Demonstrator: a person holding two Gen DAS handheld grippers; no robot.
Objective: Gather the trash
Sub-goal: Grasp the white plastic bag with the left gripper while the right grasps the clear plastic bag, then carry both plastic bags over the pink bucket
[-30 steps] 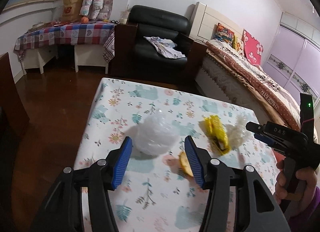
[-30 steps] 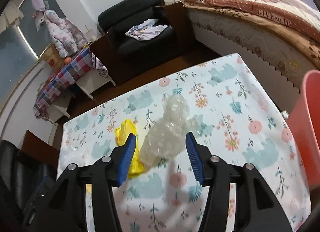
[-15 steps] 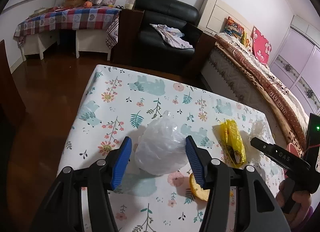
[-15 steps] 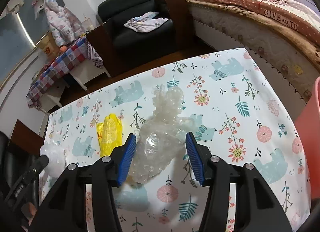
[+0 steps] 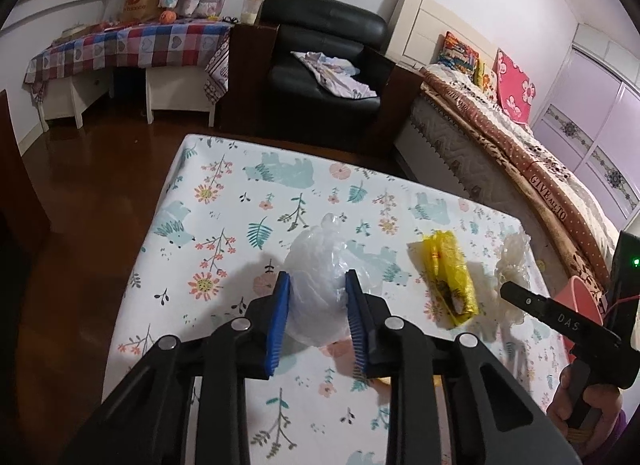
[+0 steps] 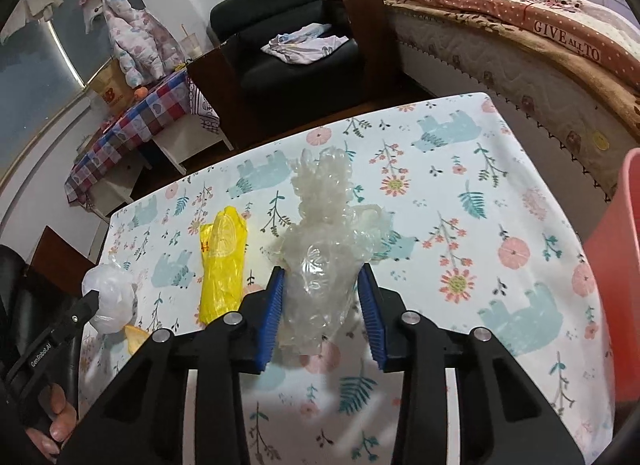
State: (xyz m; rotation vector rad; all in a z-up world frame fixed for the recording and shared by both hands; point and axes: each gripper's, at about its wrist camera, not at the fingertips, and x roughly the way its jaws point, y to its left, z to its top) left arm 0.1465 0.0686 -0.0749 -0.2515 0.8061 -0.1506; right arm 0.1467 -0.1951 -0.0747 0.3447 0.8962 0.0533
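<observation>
1. The crumpled white translucent plastic bag (image 5: 318, 285) sits on the table with the bear-and-flower printed cloth (image 5: 224, 201), squarely between the blue pads of the left gripper (image 5: 316, 305). The wad of clear crinkled bubble-wrap plastic (image 6: 320, 265) lies between the blue pads of the right gripper (image 6: 320, 309), its far end reaching up the table beyond them.
2. A flattened yellow plastic bag (image 6: 222, 261) lies on the cloth between the two bundles, touched by neither gripper.
3. The left wrist view shows the right gripper from the side, with a hand (image 5: 588, 405) on its handle. The right wrist view alone gives the wall of a pink plastic bin (image 6: 616, 285) at the table's right edge, and an orange scrap (image 6: 134, 337) just beside the white bag.
4. Both sets of jaws have just been closing. The left pads now press both sides of the white bag, a narrow grip. The right pads stand at a middling gap; the left one meets the clear wad, while whether the right one touches it I cannot tell.
</observation>
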